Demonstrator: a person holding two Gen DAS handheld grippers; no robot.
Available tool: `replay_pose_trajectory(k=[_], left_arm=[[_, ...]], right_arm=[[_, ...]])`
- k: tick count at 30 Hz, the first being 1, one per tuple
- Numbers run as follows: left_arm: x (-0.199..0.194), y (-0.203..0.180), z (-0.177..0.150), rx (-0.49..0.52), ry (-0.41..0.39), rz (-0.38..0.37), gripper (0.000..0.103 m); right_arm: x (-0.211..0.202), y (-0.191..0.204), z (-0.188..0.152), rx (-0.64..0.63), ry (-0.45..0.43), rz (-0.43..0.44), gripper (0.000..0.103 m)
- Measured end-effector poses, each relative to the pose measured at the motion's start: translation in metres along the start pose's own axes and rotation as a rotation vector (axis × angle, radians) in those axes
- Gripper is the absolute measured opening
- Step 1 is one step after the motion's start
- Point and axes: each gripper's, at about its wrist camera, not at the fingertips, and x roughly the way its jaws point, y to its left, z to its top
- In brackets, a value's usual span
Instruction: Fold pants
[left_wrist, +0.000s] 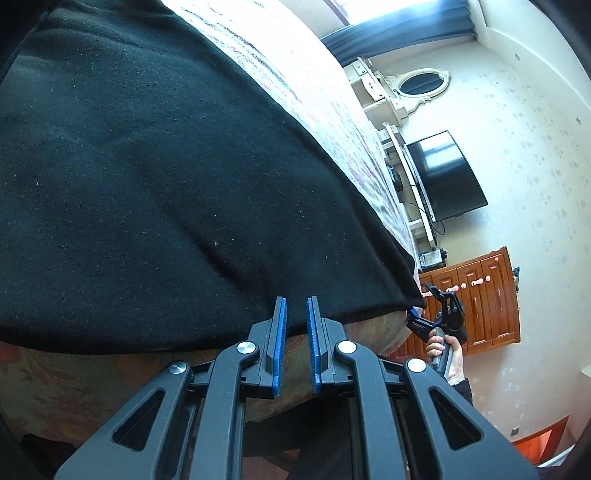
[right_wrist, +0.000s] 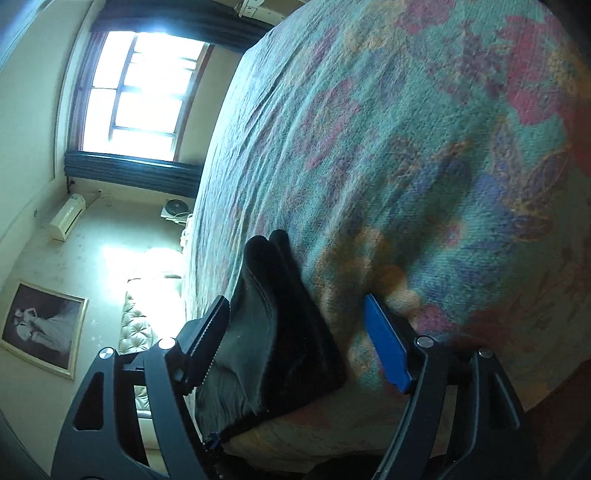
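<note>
Black pants (left_wrist: 155, 177) lie spread on a bed with a floral cover (left_wrist: 314, 92). My left gripper (left_wrist: 296, 306) is at the pants' near edge, its blue-padded jaws a small gap apart with no cloth clamped between them. In the right wrist view, my right gripper (right_wrist: 299, 306) is open wide around the corner of the pants (right_wrist: 280, 325) at the bed's edge, without clamping it. The right gripper also shows in the left wrist view (left_wrist: 439, 314), held by a hand just off the pants' corner.
The floral bedcover (right_wrist: 424, 147) fills most of the right view. A wall TV (left_wrist: 443, 173), a white shelf unit (left_wrist: 402, 177) and a wooden cabinet (left_wrist: 480, 295) stand beyond the bed. A window (right_wrist: 136, 96), an air conditioner (right_wrist: 68, 216) and a framed picture (right_wrist: 40, 328) are on the walls.
</note>
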Motion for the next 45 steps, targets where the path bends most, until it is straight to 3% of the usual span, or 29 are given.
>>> replay_pose_trajectory(k=[2, 6, 9, 10, 11, 14, 16, 17, 19, 21, 25, 26, 28, 30, 31, 34, 37, 45], left_arm=[[0.0, 0.001, 0.001, -0.018, -0.001, -0.013, 0.012], [0.003, -0.001, 0.003, -0.023, -0.002, -0.009, 0.012], [0.001, -0.001, 0.003, -0.009, 0.0, -0.002, 0.012], [0.0, -0.002, 0.003, -0.002, 0.001, 0.0, 0.012], [-0.001, -0.003, 0.003, 0.006, 0.002, 0.003, 0.013], [-0.007, -0.009, 0.004, 0.031, -0.003, -0.013, 0.038], [-0.016, -0.015, 0.007, 0.053, -0.029, -0.027, 0.079], [-0.02, -0.016, 0.008, 0.06, -0.049, -0.023, 0.085], [-0.028, -0.019, 0.012, 0.061, -0.076, 0.016, 0.086], [-0.035, -0.011, 0.018, 0.031, -0.068, 0.041, 0.087], [-0.051, 0.009, 0.031, -0.048, -0.089, 0.04, 0.087], [-0.059, 0.012, 0.035, -0.055, -0.11, 0.042, 0.087], [-0.075, 0.015, 0.039, -0.049, -0.162, 0.057, 0.087], [-0.09, 0.017, 0.044, -0.012, -0.209, 0.113, 0.087], [-0.095, 0.019, 0.047, 0.001, -0.215, 0.133, 0.087], [-0.107, 0.035, 0.052, 0.015, -0.219, 0.225, 0.087], [-0.115, 0.051, 0.053, 0.022, -0.197, 0.213, 0.087], [-0.114, 0.052, 0.052, 0.055, -0.161, 0.196, 0.087]], right_arm=[[0.008, -0.002, 0.004, 0.022, 0.061, 0.055, 0.075], [0.012, 0.001, 0.007, 0.008, 0.153, 0.057, 0.072], [0.026, 0.018, -0.002, -0.047, 0.238, -0.005, 0.042], [0.031, 0.023, -0.005, -0.068, 0.26, -0.019, 0.02], [0.027, 0.028, -0.01, -0.104, 0.247, -0.051, 0.02], [0.014, 0.036, -0.003, -0.198, 0.148, -0.164, 0.015], [0.016, 0.023, 0.002, -0.159, 0.147, -0.198, 0.014], [0.016, 0.022, 0.0, -0.161, 0.139, -0.195, 0.014], [0.013, 0.019, -0.002, -0.143, 0.121, -0.165, 0.016], [0.004, 0.008, -0.003, -0.105, 0.114, -0.112, 0.024], [0.005, 0.004, 0.001, -0.065, 0.128, -0.015, 0.05], [0.005, 0.006, 0.001, -0.077, 0.14, -0.007, 0.059], [0.009, 0.017, 0.0, -0.12, 0.182, -0.024, 0.069], [0.019, 0.027, -0.001, -0.158, 0.23, -0.071, 0.07], [0.021, 0.031, -0.002, -0.166, 0.237, -0.097, 0.068], [0.023, 0.03, -0.001, -0.143, 0.227, -0.19, 0.015], [0.023, 0.042, -0.009, -0.168, 0.193, -0.223, 0.015], [0.014, 0.118, -0.021, -0.22, 0.119, -0.114, 0.014]])
